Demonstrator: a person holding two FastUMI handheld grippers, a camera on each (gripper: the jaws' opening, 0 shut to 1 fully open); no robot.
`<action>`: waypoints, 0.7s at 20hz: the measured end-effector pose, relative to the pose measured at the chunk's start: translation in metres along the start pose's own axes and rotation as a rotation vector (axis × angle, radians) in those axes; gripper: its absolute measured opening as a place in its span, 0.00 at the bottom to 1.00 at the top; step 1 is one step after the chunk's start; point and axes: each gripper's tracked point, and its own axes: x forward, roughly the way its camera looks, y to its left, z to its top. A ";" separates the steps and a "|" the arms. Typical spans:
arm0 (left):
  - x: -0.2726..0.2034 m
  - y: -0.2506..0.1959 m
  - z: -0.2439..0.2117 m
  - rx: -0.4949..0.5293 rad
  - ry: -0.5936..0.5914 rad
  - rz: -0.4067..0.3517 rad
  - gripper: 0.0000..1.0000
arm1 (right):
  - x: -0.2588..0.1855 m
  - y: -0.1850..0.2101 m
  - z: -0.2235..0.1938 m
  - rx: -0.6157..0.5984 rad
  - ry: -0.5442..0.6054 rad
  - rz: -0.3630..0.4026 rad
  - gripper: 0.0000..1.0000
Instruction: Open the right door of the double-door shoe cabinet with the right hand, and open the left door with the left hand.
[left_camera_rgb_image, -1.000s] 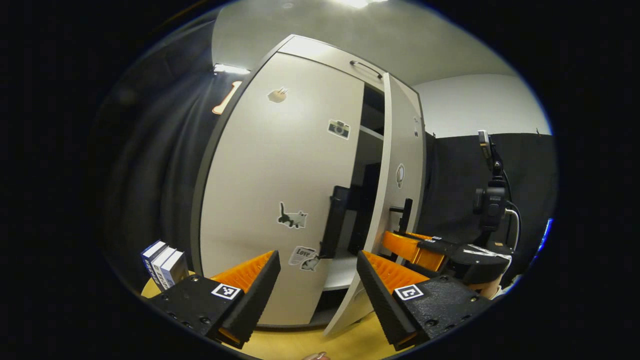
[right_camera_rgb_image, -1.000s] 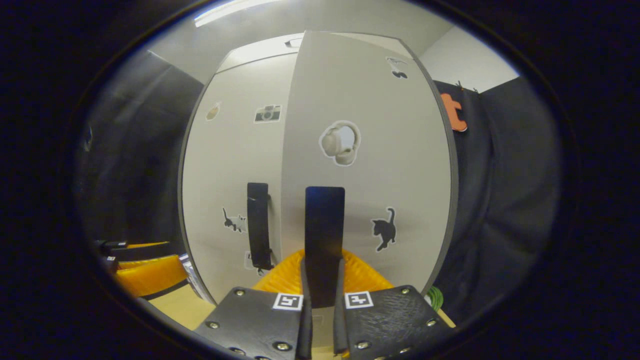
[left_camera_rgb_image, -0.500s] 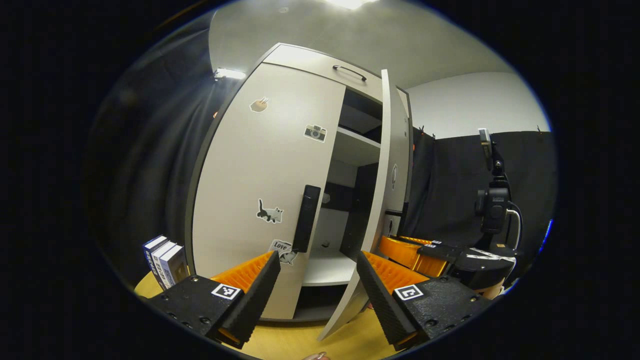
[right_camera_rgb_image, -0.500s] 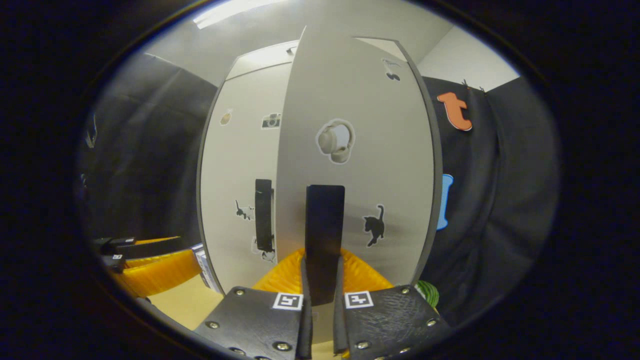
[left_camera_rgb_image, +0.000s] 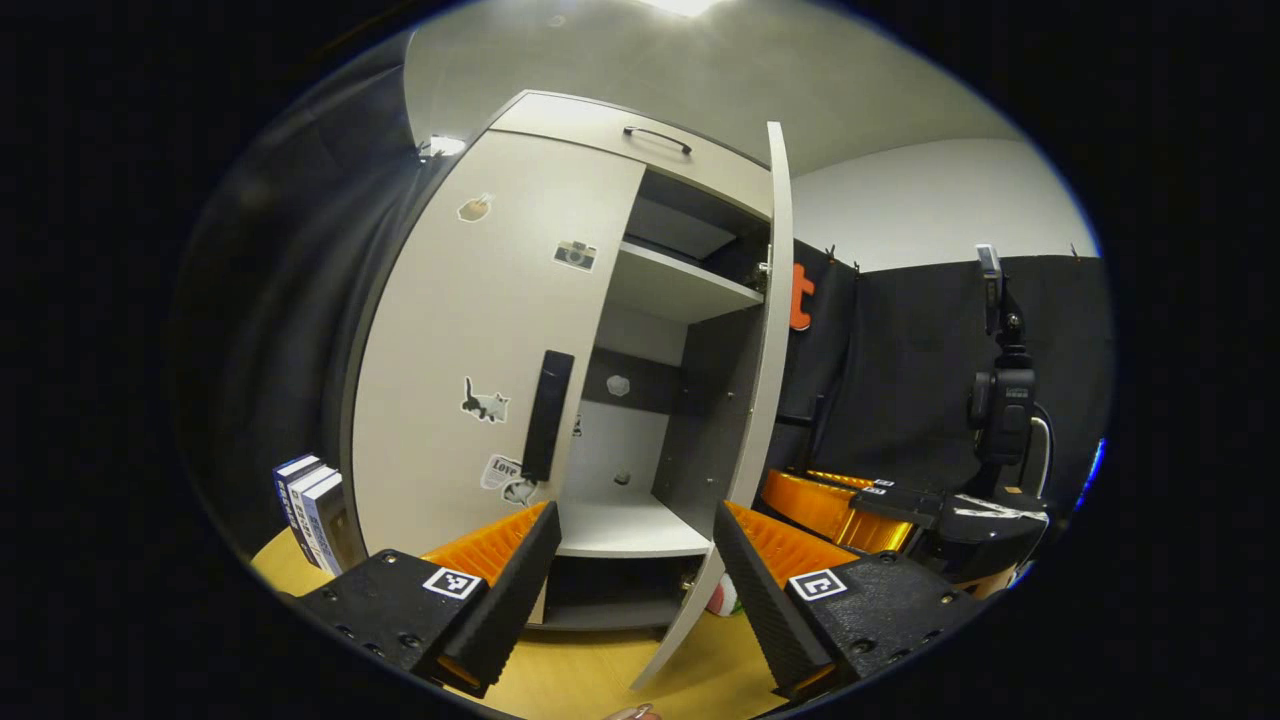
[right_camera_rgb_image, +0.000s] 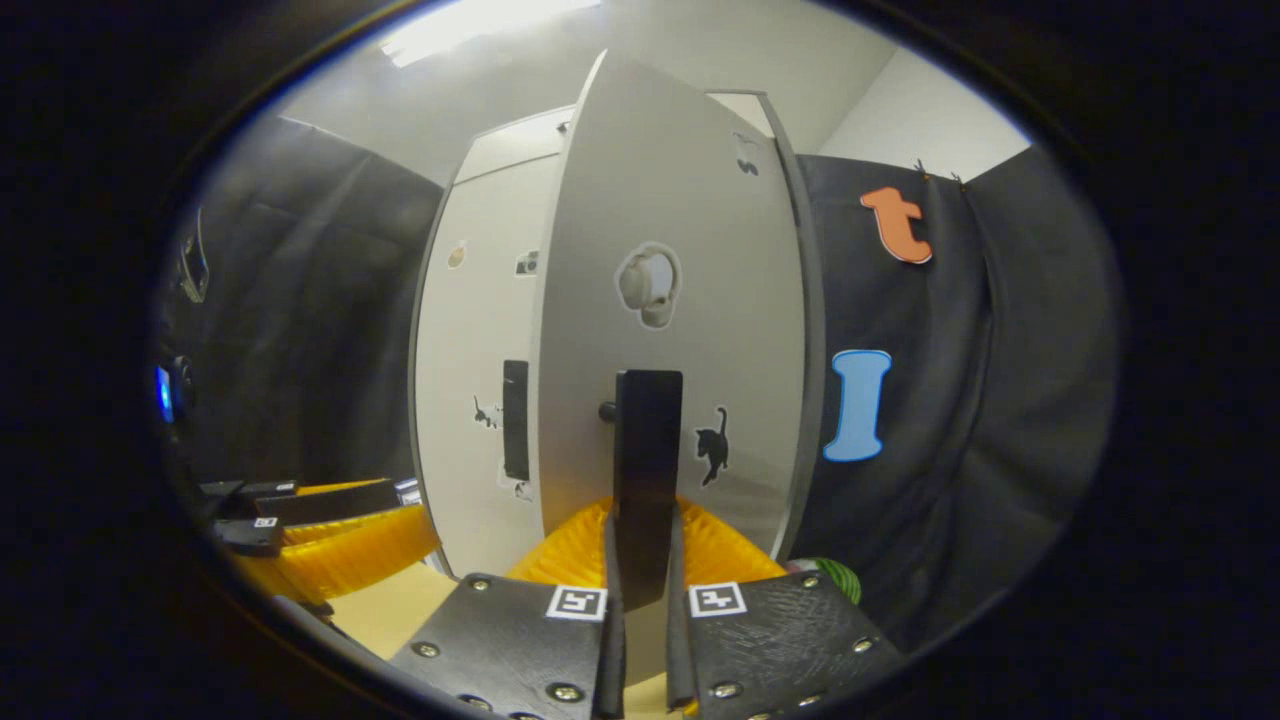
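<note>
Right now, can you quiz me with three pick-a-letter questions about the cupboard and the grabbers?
1. Where are the books?
A. left of the cabinet
B. on a shelf
C. on top

2. What colour is the left door's handle?
A. white
B. black
C. orange

3. What is the right gripper doing?
A. hanging open
B. shut on the right door's handle
C. holding a book

A: they stand beside the cabinet's left side.
B: it is a black bar.
B: both fingers press the handle.

Upright books (left_camera_rgb_image: 308, 502) on the yellow floor (left_camera_rgb_image: 590, 680) beside the cabinet; camera on a stand (left_camera_rgb_image: 1003, 400).
</note>
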 end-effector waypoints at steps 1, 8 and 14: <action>-0.001 -0.005 -0.002 0.002 0.004 -0.001 0.96 | -0.004 -0.006 -0.001 -0.002 -0.002 -0.007 0.16; 0.001 -0.024 -0.005 0.006 0.004 -0.008 0.96 | -0.025 -0.042 -0.001 0.022 0.004 -0.058 0.15; 0.007 -0.030 -0.005 0.013 0.004 -0.014 0.96 | -0.033 -0.062 -0.009 0.002 0.021 -0.110 0.15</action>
